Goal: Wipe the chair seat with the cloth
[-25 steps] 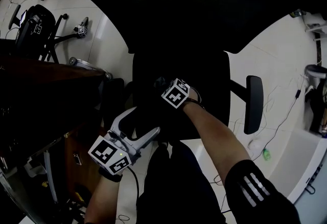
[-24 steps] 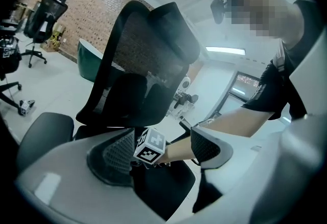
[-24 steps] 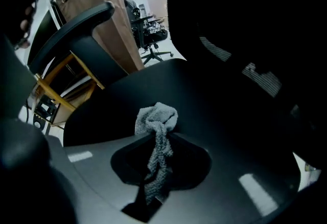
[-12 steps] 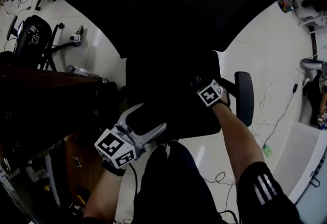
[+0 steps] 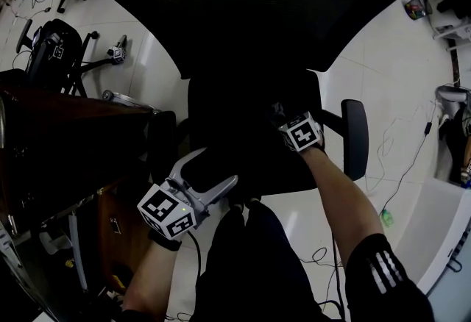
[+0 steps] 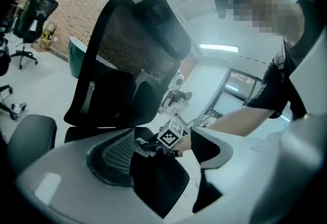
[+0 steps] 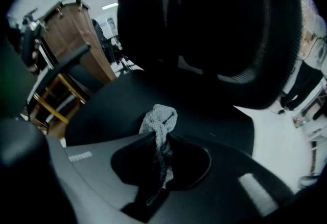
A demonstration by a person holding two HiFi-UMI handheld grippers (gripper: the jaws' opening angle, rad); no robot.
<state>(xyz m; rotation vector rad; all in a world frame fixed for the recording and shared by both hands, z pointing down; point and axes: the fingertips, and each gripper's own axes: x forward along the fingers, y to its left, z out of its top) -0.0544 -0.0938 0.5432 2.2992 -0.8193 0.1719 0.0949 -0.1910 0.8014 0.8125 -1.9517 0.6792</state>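
A black office chair fills the head view, its seat (image 5: pixel 250 159) under a mesh back (image 5: pixel 250 4). My right gripper (image 5: pixel 280 117) rests on the right part of the seat, shut on a grey cloth (image 7: pixel 161 118) that is bunched against the seat (image 7: pixel 204 110). The left gripper view shows the same cloth (image 6: pixel 142 147) beside the right gripper (image 6: pixel 148 149). My left gripper (image 5: pixel 218 168) is at the seat's front left corner, and its white jaws stand wide apart. The seat's corner (image 6: pixel 153 182) shows between them.
A brown desk (image 5: pixel 66 137) stands close to the chair's left side. The right armrest (image 5: pixel 355 138) sticks out past my right gripper. Cables (image 5: pixel 401 159) lie on the white floor. Another chair (image 5: pixel 48 41) is at far left. My legs (image 5: pixel 250 262) are at the seat's front.
My right gripper slid the cloth from the middle of the seat to its right side, then nearly stopped. The left gripper has kept its place at the front corner.
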